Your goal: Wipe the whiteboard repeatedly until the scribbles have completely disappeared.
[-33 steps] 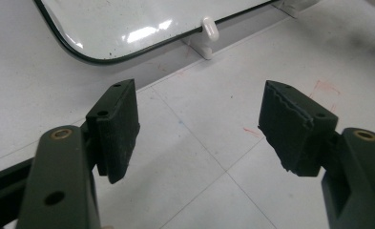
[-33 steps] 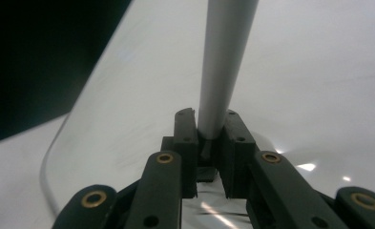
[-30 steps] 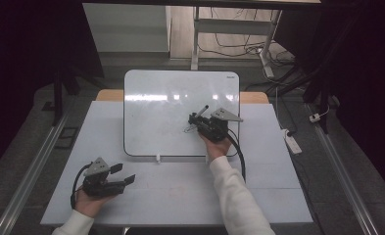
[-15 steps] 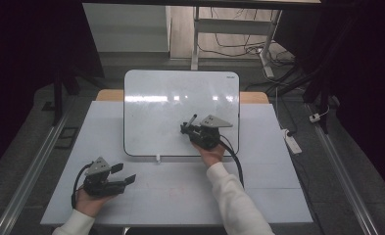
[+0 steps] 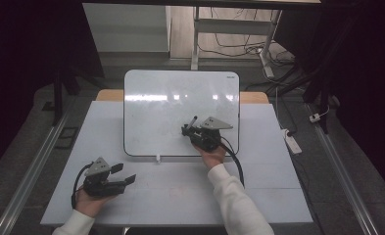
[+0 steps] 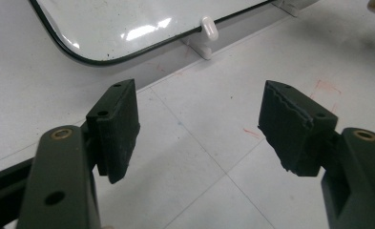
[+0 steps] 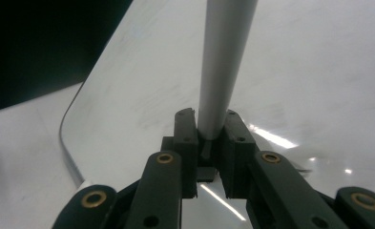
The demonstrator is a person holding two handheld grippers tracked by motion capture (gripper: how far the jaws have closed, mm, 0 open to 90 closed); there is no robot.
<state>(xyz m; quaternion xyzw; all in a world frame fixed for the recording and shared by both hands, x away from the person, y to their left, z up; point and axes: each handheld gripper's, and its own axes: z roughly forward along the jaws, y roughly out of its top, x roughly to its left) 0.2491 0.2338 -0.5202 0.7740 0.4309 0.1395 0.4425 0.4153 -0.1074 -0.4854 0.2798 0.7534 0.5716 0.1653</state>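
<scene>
A white whiteboard [image 5: 170,103] lies flat on the far half of the pale table [image 5: 268,196]. Over its lower right part my right gripper [image 5: 187,130] is shut on a grey marker [image 5: 192,122] whose dark tip points up and away. In the right gripper view the marker's grey barrel [image 7: 223,62] rises from between the closed jaws of the right gripper [image 7: 209,131], with the glossy board [image 7: 318,71] behind. My left gripper [image 5: 124,174] rests at the front left of the table, open. In the left gripper view the left gripper [image 6: 199,124] stands wide apart over bare table, with the board's corner [image 6: 128,24] beyond.
A small white clip [image 5: 157,158] sits at the board's near edge, also seen as the clip [image 6: 209,28] in the left gripper view. A power strip [image 5: 293,142] and cables lie on the floor to the right. Metal desk legs [image 5: 196,34] stand behind the table.
My right gripper with the marker has shifted a little left and toward the board's near edge. The left gripper has stayed in place.
</scene>
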